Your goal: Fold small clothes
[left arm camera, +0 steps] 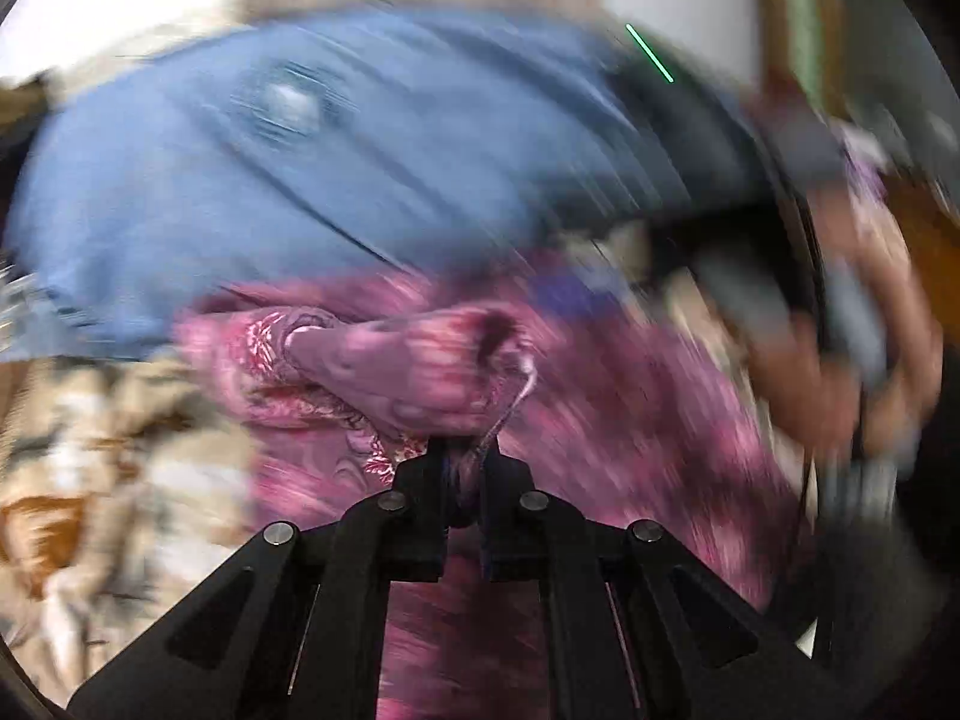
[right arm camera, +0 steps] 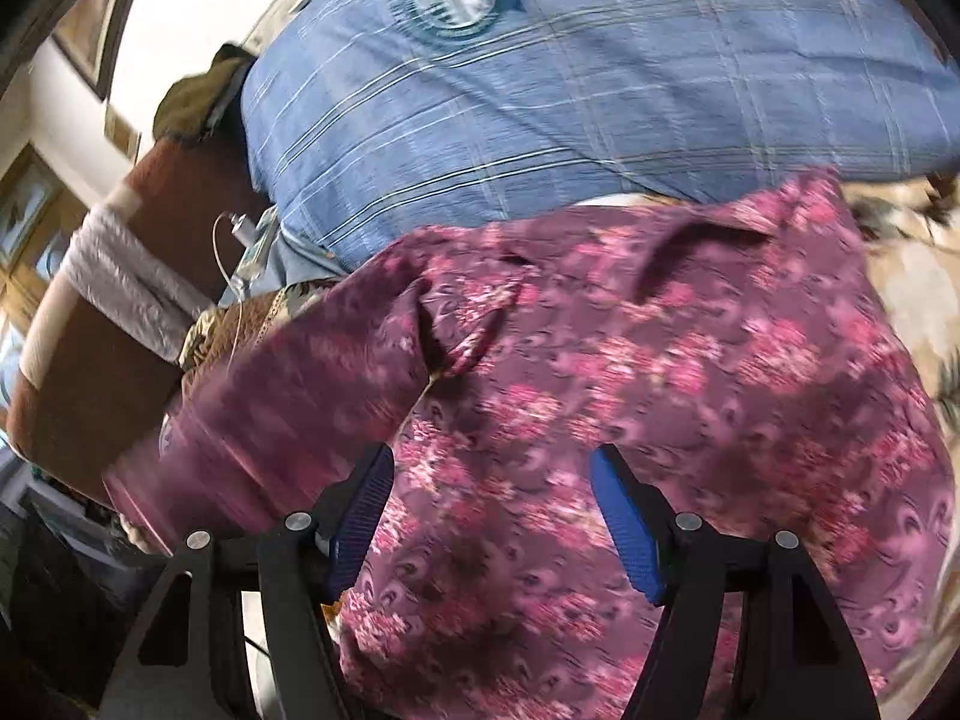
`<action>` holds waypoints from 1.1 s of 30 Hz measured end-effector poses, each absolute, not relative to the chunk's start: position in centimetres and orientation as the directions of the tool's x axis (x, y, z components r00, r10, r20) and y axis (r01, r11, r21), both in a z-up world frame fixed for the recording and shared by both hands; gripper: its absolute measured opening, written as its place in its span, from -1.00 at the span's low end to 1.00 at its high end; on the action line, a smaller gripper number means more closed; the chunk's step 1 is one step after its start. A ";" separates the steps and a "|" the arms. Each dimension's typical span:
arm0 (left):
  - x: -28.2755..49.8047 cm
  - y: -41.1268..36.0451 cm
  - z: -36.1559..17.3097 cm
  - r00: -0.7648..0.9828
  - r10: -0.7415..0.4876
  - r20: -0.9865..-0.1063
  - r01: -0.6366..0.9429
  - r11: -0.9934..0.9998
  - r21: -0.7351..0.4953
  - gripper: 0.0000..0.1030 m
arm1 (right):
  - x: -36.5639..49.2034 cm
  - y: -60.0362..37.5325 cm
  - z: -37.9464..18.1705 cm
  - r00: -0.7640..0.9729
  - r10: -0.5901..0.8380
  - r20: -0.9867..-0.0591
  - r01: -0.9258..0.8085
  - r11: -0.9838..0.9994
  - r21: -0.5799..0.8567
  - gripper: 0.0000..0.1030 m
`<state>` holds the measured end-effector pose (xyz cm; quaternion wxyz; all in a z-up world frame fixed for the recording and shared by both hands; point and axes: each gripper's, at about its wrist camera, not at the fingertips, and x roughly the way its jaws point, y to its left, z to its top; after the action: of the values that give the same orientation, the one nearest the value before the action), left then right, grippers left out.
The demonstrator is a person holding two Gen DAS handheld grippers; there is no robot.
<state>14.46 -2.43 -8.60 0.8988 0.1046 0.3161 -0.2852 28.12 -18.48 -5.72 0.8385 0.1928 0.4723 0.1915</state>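
A purple garment with a pink flower print (right arm camera: 630,348) lies spread on a patterned bedspread. My left gripper (left arm camera: 461,450) is shut on a bunched fold of this garment (left arm camera: 384,360), which rises in a ridge just beyond the fingertips; that view is heavily blurred. In the left wrist view the other hand-held gripper (left arm camera: 852,312) shows as a dark blur at the right, with a hand on it. My right gripper (right arm camera: 491,468) hovers over the garment, open, its blue pads (right arm camera: 624,522) wide apart with only flat cloth below them. A sleeve (right arm camera: 288,396) of the garment trails to the left.
A big blue checked pillow (right arm camera: 570,78) with a round emblem lies just behind the garment. The beige and brown bedspread (left arm camera: 90,480) shows beside it. A brown piece of furniture (right arm camera: 102,324) and a thin white cable (right arm camera: 231,276) are at the left edge.
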 end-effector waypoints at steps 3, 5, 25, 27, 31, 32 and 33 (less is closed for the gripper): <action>14.6 -5.4 -13.0 0.546 -0.457 -0.702 0.644 0.765 0.003 -0.91 | 29.8 -18.5 -5.9 0.427 0.557 -0.713 -0.184 0.825 0.534 0.37; 15.5 -5.5 -14.9 0.502 -0.470 -0.726 0.645 0.763 -0.047 -0.91 | 31.3 -17.6 -6.1 0.385 0.581 -0.717 -0.216 0.812 0.542 0.37; 8.2 -4.1 -10.5 0.555 -0.450 -0.699 0.728 0.670 0.147 -0.90 | 37.6 -13.9 -8.1 0.324 0.441 -0.837 -0.319 0.884 0.343 -0.96; 8.4 -4.9 -11.2 0.542 -0.444 -0.713 0.734 0.664 0.144 -0.87 | 38.2 -16.3 -11.2 0.286 0.433 -0.855 -0.265 0.893 0.364 -0.95; 9.3 -4.2 -12.0 0.440 -0.500 -0.746 0.726 0.687 -0.031 -0.51 | 37.8 -19.4 -15.8 0.257 0.368 -0.893 -0.142 0.929 0.342 -0.76; 9.1 -3.5 -11.6 0.441 -0.508 -0.740 0.712 0.700 -0.056 -0.27 | 37.0 -20.5 -15.8 0.263 0.394 -0.881 -0.116 0.919 0.377 -0.73; 8.9 -2.6 -10.8 0.457 -0.522 -0.720 0.696 0.714 -0.076 -0.11 | 35.7 -21.4 -15.3 0.282 0.436 -0.854 -0.106 0.899 0.424 -0.58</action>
<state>8.91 -2.56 -10.84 0.8456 0.1154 0.3769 -0.3600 35.72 -21.44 -15.30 0.7875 0.1439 0.5740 0.1722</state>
